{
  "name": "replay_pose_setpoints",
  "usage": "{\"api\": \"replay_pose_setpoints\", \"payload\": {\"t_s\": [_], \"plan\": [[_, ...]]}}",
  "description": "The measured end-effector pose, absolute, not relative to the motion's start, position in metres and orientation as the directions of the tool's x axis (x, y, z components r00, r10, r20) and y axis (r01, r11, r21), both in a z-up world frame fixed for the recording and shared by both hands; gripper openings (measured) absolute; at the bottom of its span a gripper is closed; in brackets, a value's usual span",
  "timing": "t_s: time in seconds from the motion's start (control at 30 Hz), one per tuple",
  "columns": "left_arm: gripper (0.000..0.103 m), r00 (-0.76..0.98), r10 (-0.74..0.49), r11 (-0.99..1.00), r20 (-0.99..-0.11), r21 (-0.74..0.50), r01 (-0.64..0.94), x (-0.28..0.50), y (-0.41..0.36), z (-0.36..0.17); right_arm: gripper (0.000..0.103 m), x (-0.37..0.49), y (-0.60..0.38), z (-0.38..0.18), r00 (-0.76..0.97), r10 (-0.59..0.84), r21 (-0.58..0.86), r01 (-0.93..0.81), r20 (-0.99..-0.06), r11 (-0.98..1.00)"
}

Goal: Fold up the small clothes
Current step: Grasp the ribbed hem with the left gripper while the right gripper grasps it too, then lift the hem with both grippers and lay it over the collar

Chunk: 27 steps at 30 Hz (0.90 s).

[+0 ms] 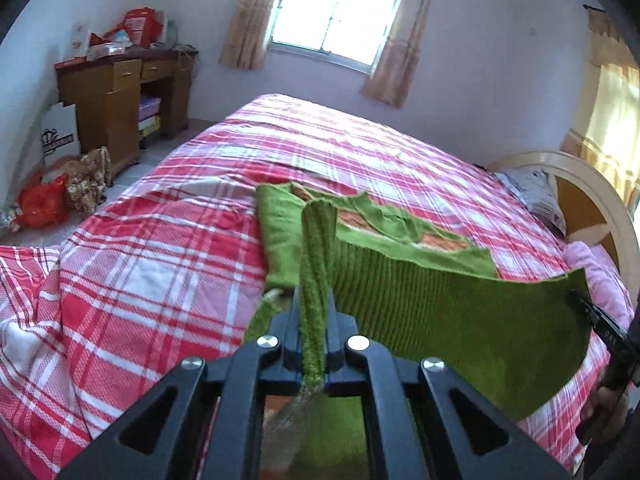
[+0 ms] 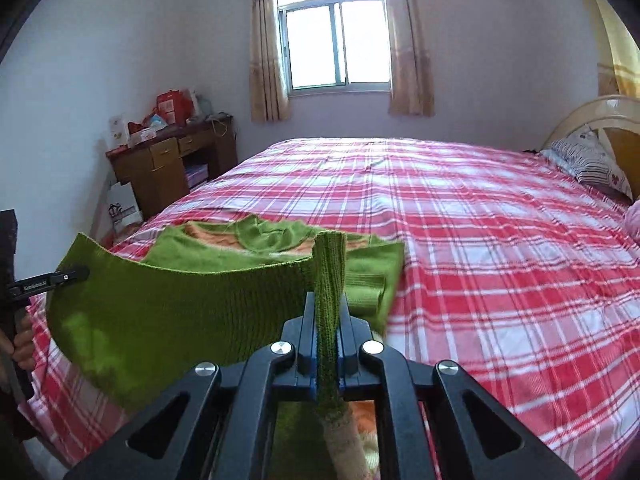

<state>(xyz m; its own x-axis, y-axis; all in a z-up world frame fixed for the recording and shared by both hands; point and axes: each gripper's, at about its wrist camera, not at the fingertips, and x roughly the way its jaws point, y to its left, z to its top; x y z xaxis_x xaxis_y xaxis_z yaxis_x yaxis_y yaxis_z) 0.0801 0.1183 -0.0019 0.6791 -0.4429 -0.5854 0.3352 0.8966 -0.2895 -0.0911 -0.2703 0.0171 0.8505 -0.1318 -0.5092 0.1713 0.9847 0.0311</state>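
A small green knit sweater (image 1: 440, 300) with orange trim at its neck lies on the red plaid bedspread (image 1: 160, 264). Its ribbed hem is lifted off the bed and stretched between both grippers. My left gripper (image 1: 316, 304) is shut on the hem's left corner, a strip of green rib standing up between its jaws. My right gripper (image 2: 330, 312) is shut on the hem's right corner (image 2: 330, 268) in the same way. Each gripper shows in the other's view: the right one (image 1: 580, 304) at the right edge, the left one (image 2: 76, 274) at the left edge, held by a hand (image 2: 22, 344).
The bed fills most of both views, with a pillow (image 2: 592, 164) and a curved headboard (image 2: 600, 116) at the right. A wooden desk (image 2: 168, 168) piled with red boxes stands by the far left wall. Bags (image 1: 44, 204) lie on the floor beside it. A curtained window (image 2: 334, 40) is behind.
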Motion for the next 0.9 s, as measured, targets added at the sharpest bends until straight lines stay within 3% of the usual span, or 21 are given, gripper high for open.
{"api": "replay_pose_setpoints", "payload": {"t_s": [0.9], "plan": [[0.005, 0.718, -0.358, 0.931, -0.597, -0.288, 0.225, 0.179, 0.084, -0.006, 0.006, 0.041, -0.303, 0.009, 0.809, -0.270, -0.085, 0.265, -0.523, 0.960]]}}
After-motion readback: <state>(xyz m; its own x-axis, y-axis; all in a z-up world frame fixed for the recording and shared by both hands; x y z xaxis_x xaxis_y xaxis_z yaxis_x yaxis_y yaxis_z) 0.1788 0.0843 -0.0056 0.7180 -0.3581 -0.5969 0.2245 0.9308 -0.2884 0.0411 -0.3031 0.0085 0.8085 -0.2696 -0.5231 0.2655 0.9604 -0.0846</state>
